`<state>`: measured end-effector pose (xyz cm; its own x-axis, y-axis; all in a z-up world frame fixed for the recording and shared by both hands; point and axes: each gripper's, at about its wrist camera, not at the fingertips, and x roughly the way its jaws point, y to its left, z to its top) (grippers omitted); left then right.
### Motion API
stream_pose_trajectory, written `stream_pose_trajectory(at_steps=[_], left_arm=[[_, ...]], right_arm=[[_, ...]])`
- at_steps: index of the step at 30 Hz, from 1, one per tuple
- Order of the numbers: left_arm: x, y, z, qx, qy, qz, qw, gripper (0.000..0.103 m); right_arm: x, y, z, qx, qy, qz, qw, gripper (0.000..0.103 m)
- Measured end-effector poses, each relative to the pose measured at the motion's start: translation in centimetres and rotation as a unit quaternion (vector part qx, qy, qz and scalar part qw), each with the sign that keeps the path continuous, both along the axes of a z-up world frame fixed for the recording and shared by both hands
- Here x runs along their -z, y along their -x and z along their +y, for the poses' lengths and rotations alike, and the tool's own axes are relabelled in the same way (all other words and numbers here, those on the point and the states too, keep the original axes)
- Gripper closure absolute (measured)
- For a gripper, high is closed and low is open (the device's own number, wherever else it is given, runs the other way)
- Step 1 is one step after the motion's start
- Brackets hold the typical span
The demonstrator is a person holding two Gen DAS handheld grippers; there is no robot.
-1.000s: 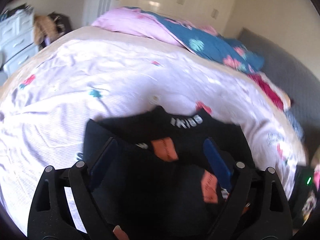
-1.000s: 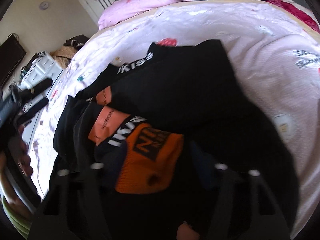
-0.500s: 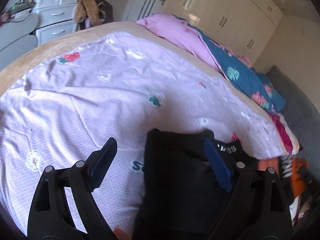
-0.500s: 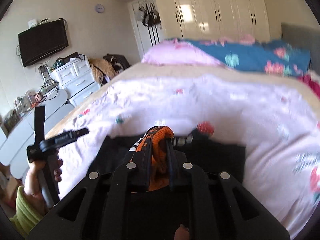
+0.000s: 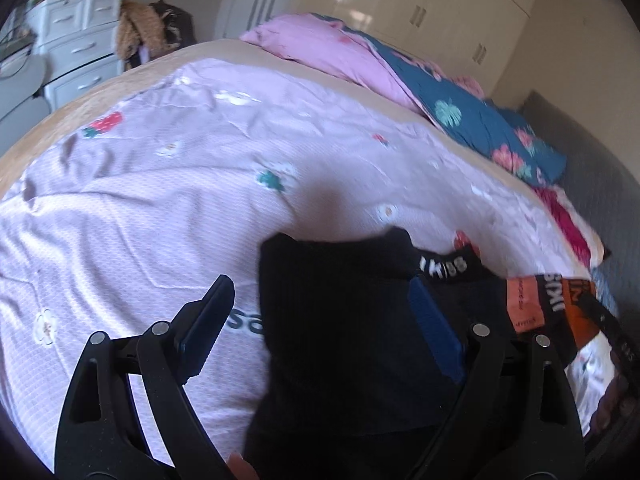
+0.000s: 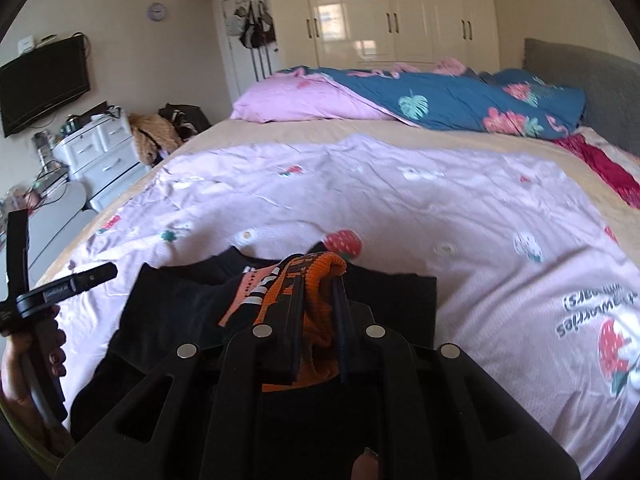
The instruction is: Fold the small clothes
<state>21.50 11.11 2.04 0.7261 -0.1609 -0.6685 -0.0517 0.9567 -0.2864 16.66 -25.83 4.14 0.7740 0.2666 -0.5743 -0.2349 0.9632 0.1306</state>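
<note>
— Bedroom, daylight: a wide bed [image 6: 400, 216] under a pale lilac sheet printed with strawberries and small flowers, cream wardrobe doors [image 6: 392, 12] behind it, a white chest of drawers [image 6: 100, 152] off to one side.

— And the clothes?

— A small pile sits at the near edge of the sheet. Most of it is a black garment [image 6: 180, 308] spread flat; from the left wrist view the same dark cloth [image 5: 340, 320] fills the lower middle, with a black band lettered in white [image 5: 444, 266] at its far edge.

— What is the right gripper [image 6: 318, 280] doing?

— Its jaws have just been closing, and they now pinch an orange knit piece [image 6: 320, 276] between them. The cloth bulges over the fingertips in a ribbed fold. It has black lettering, and a black-and-white striped band [image 6: 256, 296] trails to one side, next to a salmon patch [image 6: 240, 292].

— Is it off the pile?

— The gripped part rides above the black garment; whether the trailing end touches it, I can't tell.

— The left gripper [image 5: 320, 300]?

— Spread wide, with nothing pinched. One blue pad [image 5: 208, 316] is over bare sheet, the other [image 5: 436, 328] over the black cloth. The right wrist view shows it held in a hand [image 6: 36, 356] beside the pile.
</note>
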Motion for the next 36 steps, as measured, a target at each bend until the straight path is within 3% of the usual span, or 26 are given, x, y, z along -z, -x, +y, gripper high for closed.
stream_pose_trajectory(at_steps=[9, 13, 18, 20, 23, 25, 29, 34, 36], left_arm=[[2.1, -0.9, -3.1, 0.039, -0.025, 0.032, 0.9984, 0.022], [2.9, -1.2, -3.7, 0.046, -0.025, 0.048, 0.9974, 0.022], [3.5, -1.0, -5.1, 0.070, -0.031, 0.058, 0.9954, 0.022], [3.7, -0.8, -5.6, 0.077, -0.039, 0.059, 0.9945, 0.033], [4.4, -0.6, -5.9, 0.078, -0.045, 0.066, 0.9937, 0.050], [4.9, -0.7, -5.9, 0.075, -0.057, 0.075, 0.9927, 0.055], [6.0, -1.0, -4.8, 0.057, -0.053, 0.100, 0.9919, 0.056], [6.0, -1.1, -3.9, 0.058, -0.043, 0.103, 0.9921, 0.056], [6.0, -1.0, -4.1, 0.060, -0.047, 0.102, 0.9919, 0.056]], right_arm=[[2.1, -0.3, -1.5, 0.046, 0.034, 0.011, 0.998, 0.090], [2.1, -0.4, -2.7, 0.061, 0.020, 0.014, 0.998, 0.090], [3.1, -0.6, -1.1, 0.019, 0.018, 0.041, 0.999, 0.089], [3.7, -0.6, 0.4, -0.009, 0.024, 0.053, 0.998, 0.088], [4.6, -0.6, 2.3, -0.036, 0.018, 0.073, 0.997, 0.078], [5.2, -0.6, 3.4, -0.046, 0.021, 0.080, 0.995, 0.075], [6.2, -0.8, 4.9, -0.068, 0.033, 0.097, 0.992, 0.071], [8.9, -2.0, 4.0, -0.036, 0.069, 0.150, 0.986, 0.058], [9.7, -2.1, 3.4, -0.035, 0.068, 0.157, 0.985, 0.057]])
